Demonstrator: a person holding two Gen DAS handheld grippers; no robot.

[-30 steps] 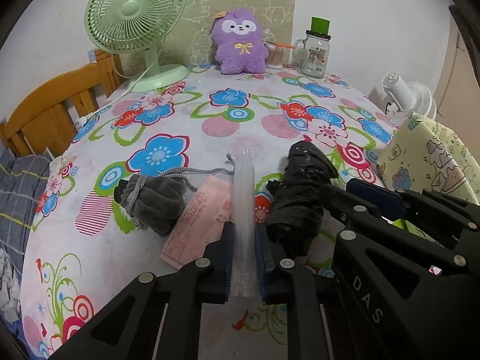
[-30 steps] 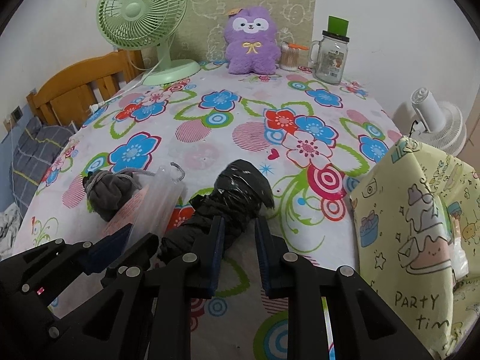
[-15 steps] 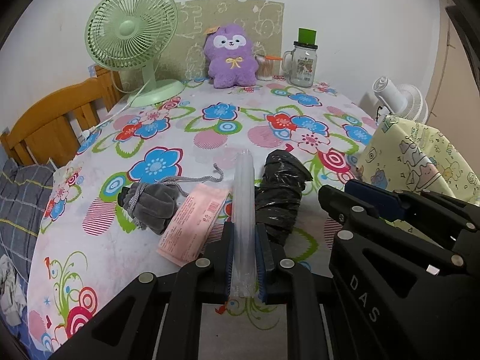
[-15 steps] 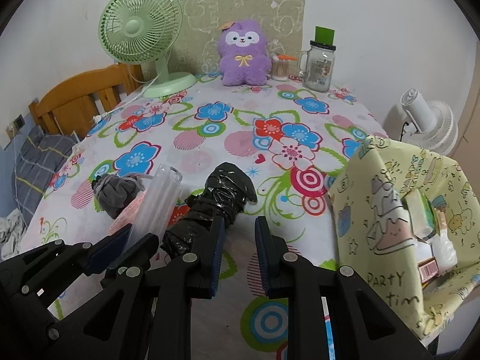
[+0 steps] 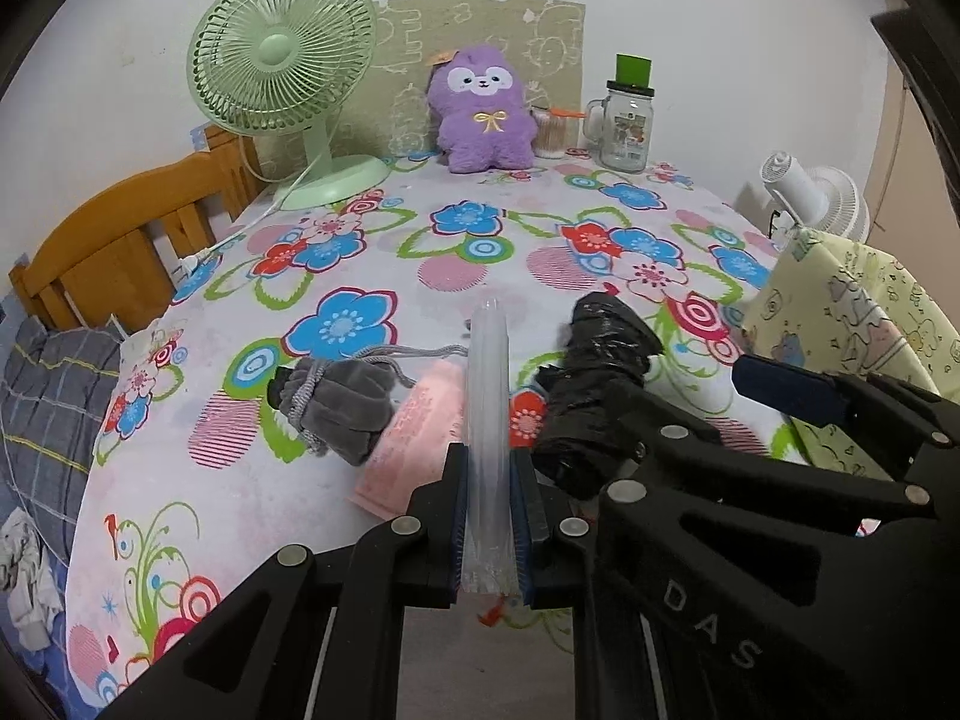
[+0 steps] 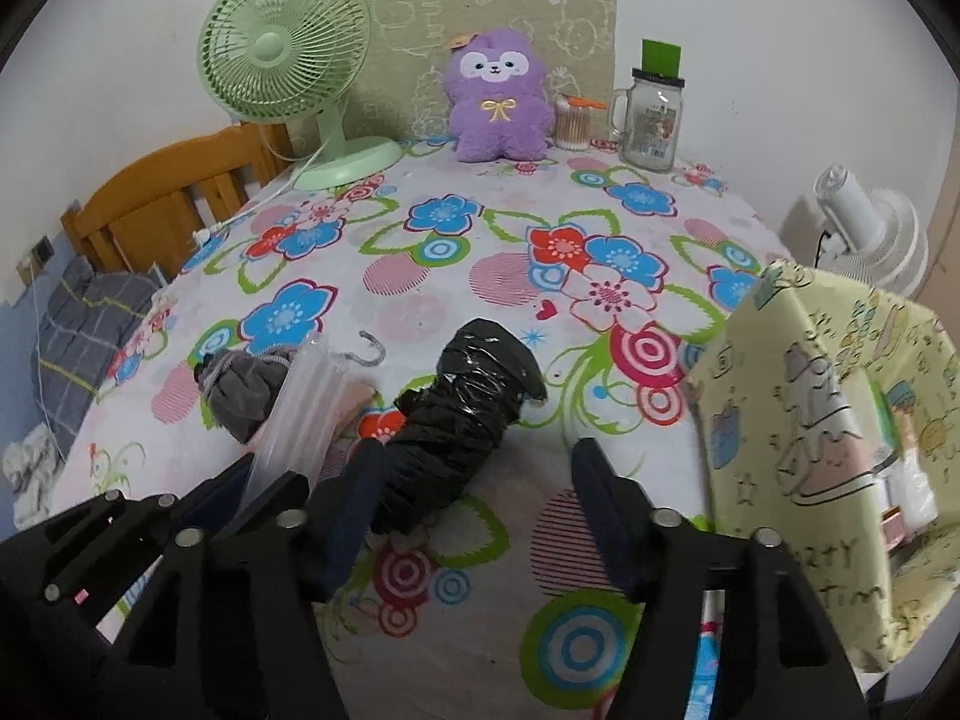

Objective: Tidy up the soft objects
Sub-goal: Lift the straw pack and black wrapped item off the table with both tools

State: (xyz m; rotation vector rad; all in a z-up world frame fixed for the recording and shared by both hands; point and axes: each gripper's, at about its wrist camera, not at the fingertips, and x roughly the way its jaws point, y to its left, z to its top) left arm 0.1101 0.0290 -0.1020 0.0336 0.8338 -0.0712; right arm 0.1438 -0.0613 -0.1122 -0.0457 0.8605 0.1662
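My left gripper (image 5: 489, 453) is shut on a long clear plastic pack (image 5: 489, 372), which sticks out forward over the flowered tablecloth (image 5: 336, 540). The jaws of my right gripper (image 6: 477, 449) are opening and stand wide. The near end of a black plastic-wrapped bundle (image 6: 468, 408) lies between them, close to the left finger, with no pad pressing on it. A grey drawstring pouch (image 5: 342, 414) and a flat pink pack (image 5: 414, 426) lie left of the clear pack. At the table's right edge stands a yellow cartoon-print bag (image 6: 828, 408).
At the back of the table stand a green fan (image 5: 282, 60), a purple plush toy (image 5: 483, 111), a cotton swab tub (image 6: 570, 123) and a glass jar (image 5: 624, 126). A wooden chair (image 5: 120, 228) is at the left, a white fan (image 6: 864, 222) at the right.
The right gripper's jaws, close together and empty before, have spread wide around the near end of the black bundle. The left gripper keeps its hold on the clear pack.
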